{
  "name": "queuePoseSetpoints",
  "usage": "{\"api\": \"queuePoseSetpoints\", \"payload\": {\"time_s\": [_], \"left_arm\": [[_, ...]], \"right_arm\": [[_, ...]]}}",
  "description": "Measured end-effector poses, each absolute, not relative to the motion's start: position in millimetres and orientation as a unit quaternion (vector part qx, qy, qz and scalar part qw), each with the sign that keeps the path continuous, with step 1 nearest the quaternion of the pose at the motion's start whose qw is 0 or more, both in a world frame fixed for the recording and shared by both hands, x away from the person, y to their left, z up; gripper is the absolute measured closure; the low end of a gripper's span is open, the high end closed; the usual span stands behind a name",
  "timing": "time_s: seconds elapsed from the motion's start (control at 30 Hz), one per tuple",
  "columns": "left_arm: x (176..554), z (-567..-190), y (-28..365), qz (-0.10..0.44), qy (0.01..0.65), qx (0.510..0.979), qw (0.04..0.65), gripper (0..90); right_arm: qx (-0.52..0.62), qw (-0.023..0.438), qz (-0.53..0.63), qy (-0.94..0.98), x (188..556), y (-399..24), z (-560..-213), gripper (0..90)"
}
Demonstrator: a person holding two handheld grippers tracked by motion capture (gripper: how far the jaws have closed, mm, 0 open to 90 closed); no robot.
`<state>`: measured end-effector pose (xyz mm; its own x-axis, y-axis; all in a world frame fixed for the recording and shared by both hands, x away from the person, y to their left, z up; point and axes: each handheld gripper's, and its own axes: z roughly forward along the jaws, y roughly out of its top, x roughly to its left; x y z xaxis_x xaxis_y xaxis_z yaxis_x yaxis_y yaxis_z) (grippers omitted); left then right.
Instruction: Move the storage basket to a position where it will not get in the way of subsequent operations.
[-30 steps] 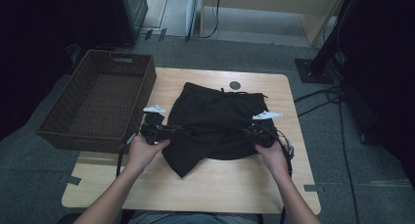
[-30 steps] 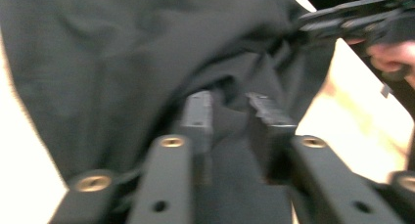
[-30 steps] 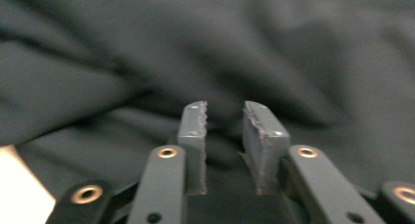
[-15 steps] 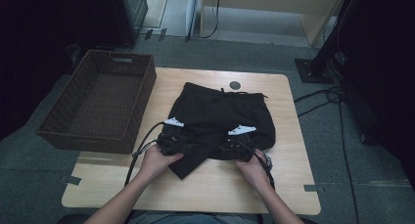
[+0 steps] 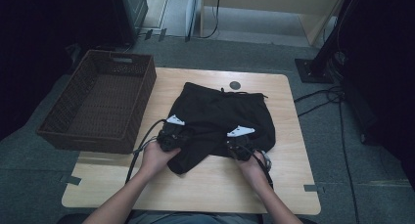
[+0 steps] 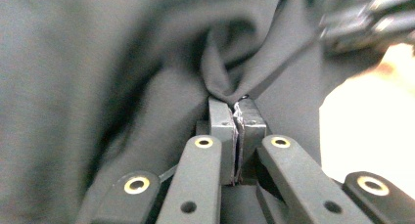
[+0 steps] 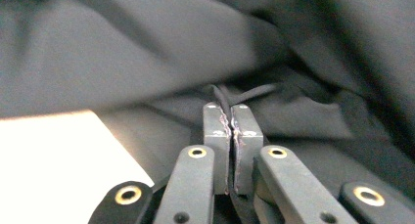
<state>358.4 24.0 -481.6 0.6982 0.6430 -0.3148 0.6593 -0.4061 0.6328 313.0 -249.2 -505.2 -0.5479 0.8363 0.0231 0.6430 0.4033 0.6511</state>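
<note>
Plainly, the black garment (image 5: 222, 119) lies crumpled on the wooden table (image 5: 288, 185), toward the middle and far half of the top, with its waistband end turned away from the person and a loose flap hanging toward the near edge between the two hands.

In the left gripper view the fabric (image 6: 147, 77) bunches into a peaked fold right at the fingertips, and the left gripper (image 6: 237, 111) has its jaws pressed together with a thin edge of cloth caught between the pads; they have just been closing, and cloth is between them. Beyond the fold, up and to the right of the fingers, the other gripper shows blurred against the cloth.

In the right gripper view the right gripper (image 7: 230, 111) likewise has its jaws drawn tight, with a dark hem or cord of the garment (image 7: 293, 111) running out from between the pads; these too have just been closing on cloth. Bare tabletop shows pale to the left of those fingers.

From the high view, the left gripper (image 5: 171, 133) bites the garment's left near edge and the right gripper (image 5: 237, 141) its right near edge, the two well apart with fabric between.

Left of the left gripper stands a brown wicker basket (image 5: 63, 128), hanging partly off the table's left side. A small dark round disc (image 5: 235, 85) sits on the table just beyond the garment.
</note>
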Motion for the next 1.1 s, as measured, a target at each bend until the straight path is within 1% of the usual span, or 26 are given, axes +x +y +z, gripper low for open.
{"api": "queuePoseSetpoints", "payload": {"time_s": [0.13, 0.2, 0.37, 0.4, 0.47, 0.53, 0.57, 0.67, 0.9, 1.0, 1.1], "left_arm": [[368, -458, 41, 0.007, 0.403, 0.824, 0.399, 89.2], [374, -451, 50, 0.015, 0.416, 0.815, 0.403, 89.2], [382, -447, 64, 0.027, 0.447, 0.799, 0.401, 89.2], [383, -447, 66, 0.028, 0.451, 0.796, 0.402, 89.2], [384, -447, 68, 0.024, 0.459, 0.793, 0.399, 89.2], [384, -448, 65, 0.024, 0.458, 0.794, 0.399, 89.1], [384, -448, 63, 0.024, 0.454, 0.797, 0.397, 89.1], [384, -449, 58, 0.018, 0.449, 0.801, 0.395, 89.1], [384, -449, 54, 0.018, 0.448, 0.801, 0.396, 89.0], [387, -447, 52, 0.017, 0.448, 0.801, 0.396, 89.0], [391, -445, 49, 0.021, 0.448, 0.801, 0.396, 89.0]], "right_arm": [[0.491, 0.152, 0.314, 0.798, 319, -277, -495, 88.6], [0.502, 0.159, 0.321, 0.787, 321, -291, -488, 88.6], [0.544, 0.179, 0.317, 0.756, 324, -337, -478, 88.6], [0.560, 0.195, 0.301, 0.747, 325, -351, -478, 88.6], [0.578, 0.217, 0.278, 0.735, 327, -365, -478, 88.5], [0.595, 0.205, 0.293, 0.720, 328, -372, -476, 83.3], [0.592, 0.195, 0.305, 0.720, 328, -371, -475, 77.8], [0.553, 0.168, 0.350, 0.737, 325, -348, -470, 68.0], [0.508, 0.116, 0.398, 0.755, 324, -294, -472, 44.2], [0.494, 0.088, 0.408, 0.763, 323, -271, -475, 37.8], [0.482, 0.092, 0.386, 0.782, 326, -251, -486, 37.0]]}}
